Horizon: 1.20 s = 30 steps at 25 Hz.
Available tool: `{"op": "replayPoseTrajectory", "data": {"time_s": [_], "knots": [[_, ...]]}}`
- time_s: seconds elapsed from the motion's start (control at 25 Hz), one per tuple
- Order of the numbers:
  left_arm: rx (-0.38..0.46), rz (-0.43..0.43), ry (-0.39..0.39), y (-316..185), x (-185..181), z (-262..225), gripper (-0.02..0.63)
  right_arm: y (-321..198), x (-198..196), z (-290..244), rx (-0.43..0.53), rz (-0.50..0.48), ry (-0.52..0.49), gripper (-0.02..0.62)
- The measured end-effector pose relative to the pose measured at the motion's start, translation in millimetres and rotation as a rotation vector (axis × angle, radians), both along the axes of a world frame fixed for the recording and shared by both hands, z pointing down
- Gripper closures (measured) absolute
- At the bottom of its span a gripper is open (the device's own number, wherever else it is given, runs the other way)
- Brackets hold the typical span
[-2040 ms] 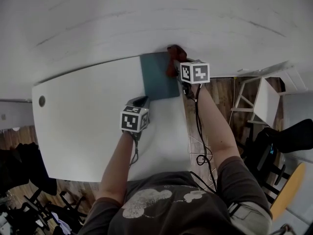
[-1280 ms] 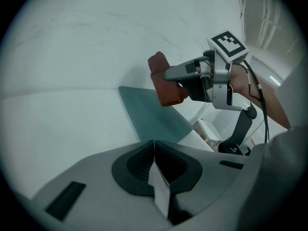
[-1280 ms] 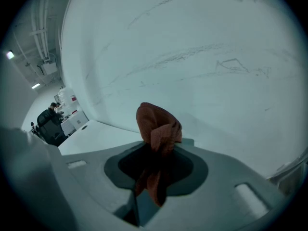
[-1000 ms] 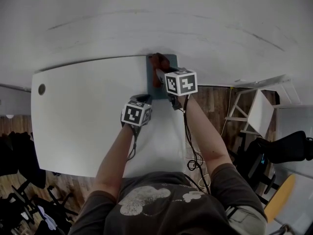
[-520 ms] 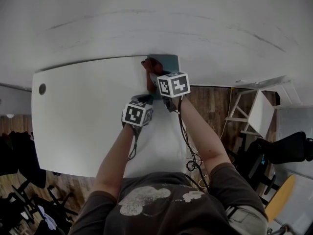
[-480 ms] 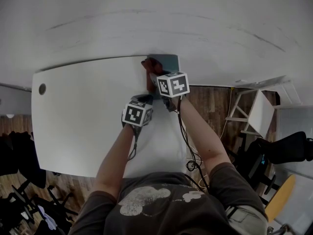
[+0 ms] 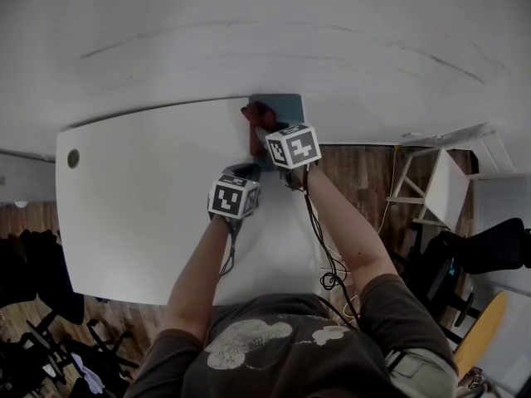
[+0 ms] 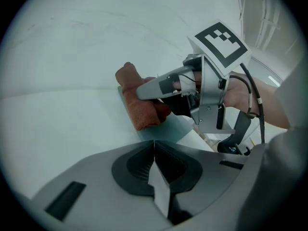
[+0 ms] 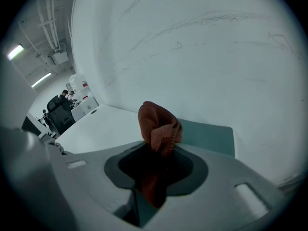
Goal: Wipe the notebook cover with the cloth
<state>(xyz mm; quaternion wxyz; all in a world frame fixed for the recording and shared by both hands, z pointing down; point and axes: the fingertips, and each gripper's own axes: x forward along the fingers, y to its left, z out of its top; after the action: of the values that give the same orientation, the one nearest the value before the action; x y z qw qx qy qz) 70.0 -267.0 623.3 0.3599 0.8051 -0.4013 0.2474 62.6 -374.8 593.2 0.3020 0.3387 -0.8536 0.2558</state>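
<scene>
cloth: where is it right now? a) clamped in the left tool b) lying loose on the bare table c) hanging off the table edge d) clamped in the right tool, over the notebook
D: the right gripper view shows the rust-red cloth pinched in the right tool with the teal notebook just beyond it, while the left tool is shut on nothing.

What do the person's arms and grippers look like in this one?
The left gripper and right gripper are grey moulded plastic, each with a white cube bearing black square markers. Black cables trail along bare forearms. Dark short-sleeved printed T-shirt.
</scene>
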Motion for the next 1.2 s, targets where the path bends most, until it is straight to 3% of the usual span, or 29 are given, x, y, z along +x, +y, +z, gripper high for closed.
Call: {"op": "replayPoseTrajectory", "data": {"time_s": [0.48, 1.2], "knots": [[0.001, -0.001, -0.011, 0.5, -0.3, 0.7, 0.6, -0.5, 21.2, 1.4, -0.006, 0.008, 0.004, 0.488], [0.002, -0.007, -0.021, 0.1, 0.5, 1.0, 0.6, -6.5, 86.3, 1.7, -0.01, 0.122, 0.032, 0.488]]}}
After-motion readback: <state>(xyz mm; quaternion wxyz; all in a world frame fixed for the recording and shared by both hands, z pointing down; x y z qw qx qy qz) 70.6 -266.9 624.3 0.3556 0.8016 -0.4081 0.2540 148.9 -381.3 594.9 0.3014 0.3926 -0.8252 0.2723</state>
